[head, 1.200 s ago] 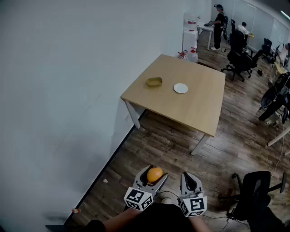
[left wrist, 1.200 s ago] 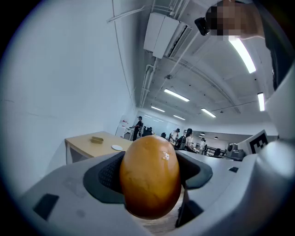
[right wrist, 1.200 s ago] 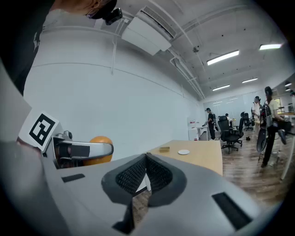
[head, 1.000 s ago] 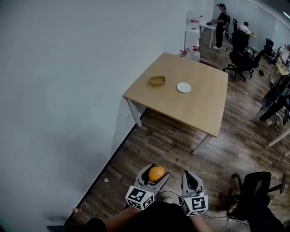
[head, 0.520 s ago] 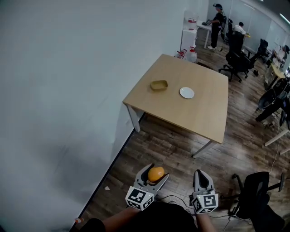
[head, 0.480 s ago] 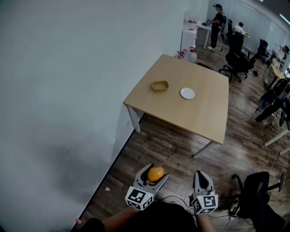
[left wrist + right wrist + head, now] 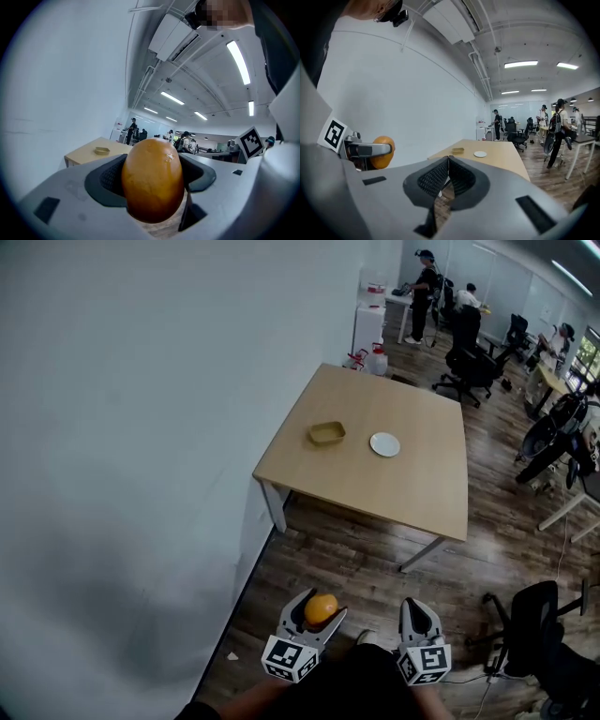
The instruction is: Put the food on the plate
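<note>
Open floor [image 7: 347, 559] is left all the way up to the table [image 7: 412, 493], with the wall [image 7: 141, 427] closing off the left side. On top, only a tray [image 7: 326, 433] is sat just beside the plate [image 7: 384, 443], well apart from the near edge. A chair [image 7: 539, 643] is parked near on the right. The left gripper [image 7: 320, 606] has its jaws filled by the orange [image 7: 152, 185].

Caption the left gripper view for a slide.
Left claw shut on an orange, wooden table far ahead beside the white wall.
</note>
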Demonstrator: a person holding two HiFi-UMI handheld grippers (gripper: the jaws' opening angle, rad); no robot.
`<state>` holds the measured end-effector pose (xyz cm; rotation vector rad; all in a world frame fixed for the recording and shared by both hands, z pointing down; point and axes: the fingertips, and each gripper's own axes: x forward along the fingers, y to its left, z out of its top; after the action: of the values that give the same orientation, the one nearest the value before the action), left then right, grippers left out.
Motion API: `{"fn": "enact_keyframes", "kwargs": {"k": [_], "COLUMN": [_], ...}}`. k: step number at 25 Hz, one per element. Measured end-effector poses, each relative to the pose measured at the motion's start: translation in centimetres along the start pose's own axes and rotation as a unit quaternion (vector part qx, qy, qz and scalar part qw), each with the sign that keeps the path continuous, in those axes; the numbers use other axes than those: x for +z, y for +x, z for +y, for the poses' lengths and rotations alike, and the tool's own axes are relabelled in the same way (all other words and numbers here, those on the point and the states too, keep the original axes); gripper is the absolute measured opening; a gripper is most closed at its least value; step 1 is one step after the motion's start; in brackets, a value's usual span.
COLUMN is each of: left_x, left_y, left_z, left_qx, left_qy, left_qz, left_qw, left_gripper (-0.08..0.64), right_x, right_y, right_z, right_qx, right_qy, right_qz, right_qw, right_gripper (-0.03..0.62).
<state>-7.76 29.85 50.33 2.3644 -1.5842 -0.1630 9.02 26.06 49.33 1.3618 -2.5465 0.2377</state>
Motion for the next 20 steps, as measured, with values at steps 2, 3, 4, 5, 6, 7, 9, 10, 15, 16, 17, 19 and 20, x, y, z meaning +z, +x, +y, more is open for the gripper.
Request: {"fn": "enact_keyframes", "kwargs": {"k": [2,3,4,5,6,7,9,10,15,16,17,19,20], "left_x": [-0.1,-0.3,-0.5,-0.6,-0.7,-0.7,-0.5,-0.2,0.6,0.7,0.8,0.8,0.9], "left_y": [0.0,0.0,0.1,0.2,0.3,0.3,0.4,0.5,1.9,2.5,3.1,4.4,5.3], "left_z": [0.8,1.2,1.6,2.0,2.4,2.8,3.6,3.9,5.5,5.9,6.3,6.8,7.1], "left_qx": [0.004,0.005,0.006,0.007,0.008,0.009,0.014,0.017,0.026,0.027,0.029,0.027,0.025], "left_qy": [-0.006,-0.008,-0.01,-0.01,-0.01,-0.009,-0.009,-0.008,-0.005,-0.005,-0.006,-0.007,-0.006], "left_qz": [-0.003,-0.003,-0.002,0.0,0.002,0.004,0.003,0.002,-0.002,-0.001,-0.001,0.003,0.006], "left_qw": [1.0,0.9999,0.9999,0.9999,0.9999,0.9999,0.9999,0.9998,0.9997,0.9996,0.9996,0.9996,0.9996], "left_gripper": [0.325,0.325,0.325,0.325,0.325,0.325,0.325,0.325,0.325,0.325,0.325,0.325,0.325], "right_x": [0.3,0.3,0.2,0.1,-0.2,-0.4,-0.5,-0.4,0.8,0.8,0.8,0.9,1.0], "right_y": [0.5,0.8,1.1,1.5,1.8,2.3,3.1,3.5,6.1,6.8,7.4,8.5,9.3], "right_z": [0.2,0.2,0.3,0.5,0.6,0.8,1.1,1.3,1.3,1.1,0.8,0.0,-0.6], "right_qx": [-0.005,-0.006,-0.007,-0.007,-0.006,-0.004,0.001,0.003,0.016,0.017,0.017,0.015,0.013], "right_qy": [-0.008,-0.008,-0.007,-0.006,-0.006,-0.005,-0.003,-0.001,-0.002,0.0,0.002,0.008,0.011], "right_qz": [-0.005,-0.007,-0.007,-0.007,-0.005,-0.003,-0.001,-0.002,-0.015,-0.015,-0.016,-0.018,-0.019], "right_qw": [1.0,1.0,1.0,1.0,1.0,1.0,1.0,1.0,1.0,1.0,1.0,1.0,1.0], "right_gripper": [0.061,0.061,0.061,0.06,0.061,0.061,0.06,0.061,0.061,0.06,0.06,0.061,0.06]}}
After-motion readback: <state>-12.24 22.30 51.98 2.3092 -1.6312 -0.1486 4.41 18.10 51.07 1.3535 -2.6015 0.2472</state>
